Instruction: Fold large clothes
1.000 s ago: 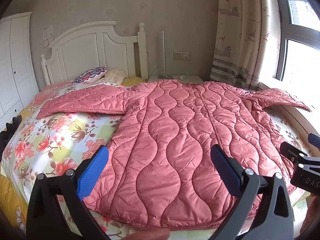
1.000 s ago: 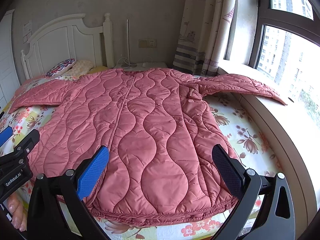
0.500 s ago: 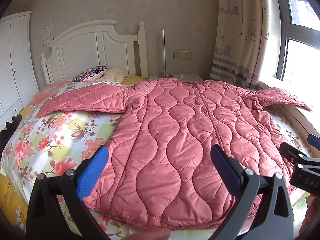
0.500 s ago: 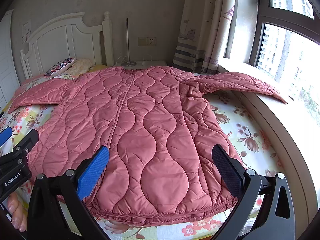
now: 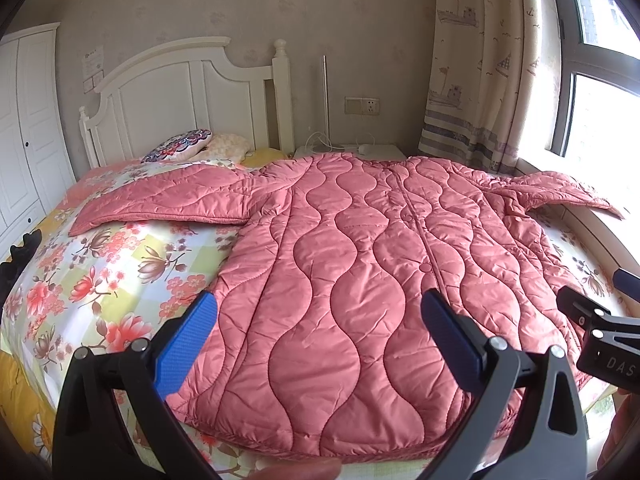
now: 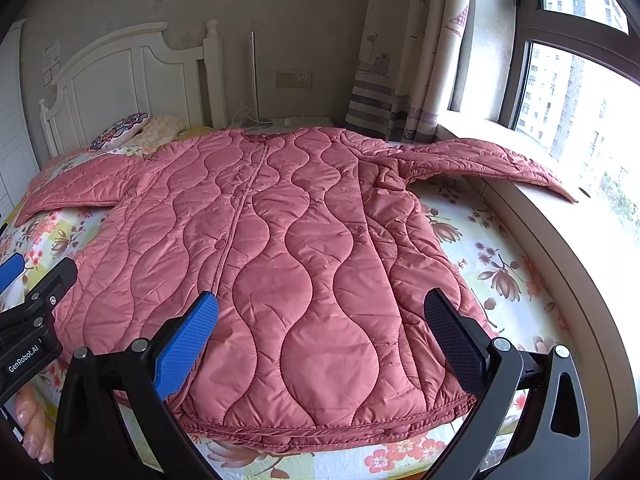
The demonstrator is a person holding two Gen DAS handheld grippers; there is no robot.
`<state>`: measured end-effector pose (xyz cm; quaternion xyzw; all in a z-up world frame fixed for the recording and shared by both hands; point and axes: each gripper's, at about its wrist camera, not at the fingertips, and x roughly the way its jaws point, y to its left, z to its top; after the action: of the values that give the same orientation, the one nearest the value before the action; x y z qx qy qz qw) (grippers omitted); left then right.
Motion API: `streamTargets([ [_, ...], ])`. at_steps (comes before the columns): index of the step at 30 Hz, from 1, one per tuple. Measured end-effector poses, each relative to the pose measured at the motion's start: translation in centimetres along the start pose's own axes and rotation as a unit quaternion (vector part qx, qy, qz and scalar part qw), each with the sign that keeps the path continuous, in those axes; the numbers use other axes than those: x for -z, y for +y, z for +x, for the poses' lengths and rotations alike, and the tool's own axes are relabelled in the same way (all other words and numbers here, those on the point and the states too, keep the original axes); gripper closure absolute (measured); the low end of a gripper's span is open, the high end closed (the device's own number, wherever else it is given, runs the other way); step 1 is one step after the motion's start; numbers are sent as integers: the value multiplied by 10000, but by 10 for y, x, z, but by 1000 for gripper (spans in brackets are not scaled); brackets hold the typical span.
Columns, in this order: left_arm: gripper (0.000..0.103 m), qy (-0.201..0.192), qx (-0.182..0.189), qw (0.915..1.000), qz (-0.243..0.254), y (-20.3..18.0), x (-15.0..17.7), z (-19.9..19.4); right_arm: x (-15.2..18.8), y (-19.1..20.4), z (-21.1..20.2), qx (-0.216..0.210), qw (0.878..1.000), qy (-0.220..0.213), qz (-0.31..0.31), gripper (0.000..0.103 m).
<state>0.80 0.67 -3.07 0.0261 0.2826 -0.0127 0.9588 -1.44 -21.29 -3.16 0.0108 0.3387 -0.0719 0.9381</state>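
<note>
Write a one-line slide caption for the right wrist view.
Open right hand-held gripper poised above the hem of a pink quilted coat spread flat on a floral bed.

one coat [image 5: 352, 280], two pillows [image 5: 180, 146], two grippers [image 5: 320, 332]

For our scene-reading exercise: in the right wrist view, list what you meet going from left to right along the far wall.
White headboard → thin metal pole → wall socket → patterned curtain → window.

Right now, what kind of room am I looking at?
A bedroom, most likely in a flat. A bed with a white headboard and a floral sheet fills it, a pink quilted coat is spread on top, and white wardrobe doors stand alongside.
</note>
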Motion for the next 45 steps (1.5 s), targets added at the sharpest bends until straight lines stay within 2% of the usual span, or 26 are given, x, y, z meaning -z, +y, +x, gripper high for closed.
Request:
streamTargets([
  [22,2,311,10,9995,14,-1,-31,42,-16,3,29,45,9996,280,4,4],
  [33,2,851,-100,9962,173,-7,-52,118,-17,-3,80,158,9965,814,116,4],
  [39,2,1292,-270,9908,296,-12,-60,186,-27,-16,113,142,9948,985,191,4],
  [42,2,1557,-146,9876,151,-8,-56,212,-46,-46,135,44,9928,1008,641,4],
  [45,2,1713,-85,9852,0,-3,-45,230,-67,-94,160,4,9852,909,1450,4],
])
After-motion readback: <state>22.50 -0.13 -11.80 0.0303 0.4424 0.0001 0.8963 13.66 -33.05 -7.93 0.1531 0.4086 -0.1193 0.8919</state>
